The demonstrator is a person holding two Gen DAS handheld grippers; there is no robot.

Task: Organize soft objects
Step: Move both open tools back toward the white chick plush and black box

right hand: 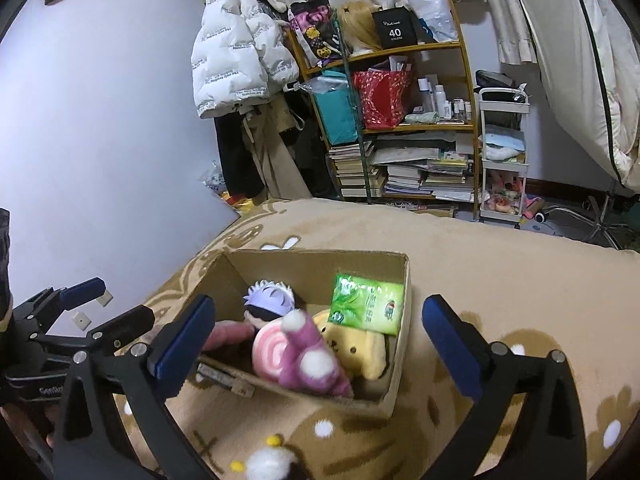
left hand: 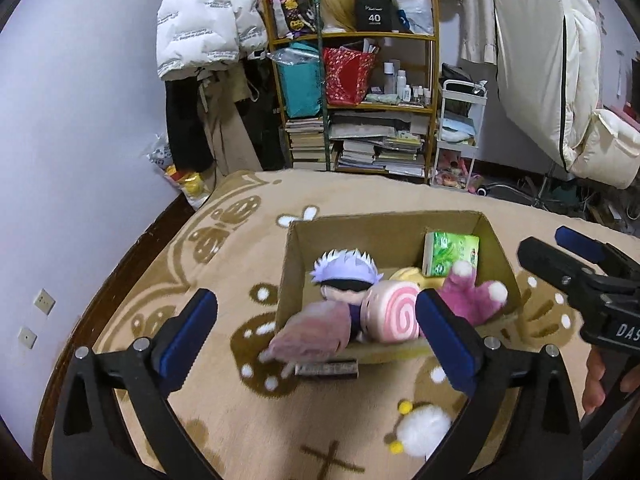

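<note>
A cardboard box [left hand: 384,228] [right hand: 312,260] sits on the tan blanket. It holds a white-haired doll [left hand: 344,274] [right hand: 270,302], a pink swirl roll plush [left hand: 394,310] [right hand: 270,354], a pink-and-white plush [left hand: 474,294] [right hand: 310,364], a yellow dog plush [right hand: 356,350] and a green tissue pack [left hand: 452,254] [right hand: 366,304]. A pale pink soft piece [left hand: 310,334] hangs over the box's near rim. A white fluffy toy with yellow balls [left hand: 422,430] [right hand: 268,462] lies on the blanket in front of the box. My left gripper [left hand: 316,334] and right gripper [right hand: 318,344] are open, empty, above the box.
The tan patterned blanket [left hand: 240,264] [right hand: 500,280] covers the bed. Beyond it stand a cluttered shelf [left hand: 352,80] with books and bags, a white trolley [left hand: 460,132], hanging coats [left hand: 208,20] and a blue-white wall at left.
</note>
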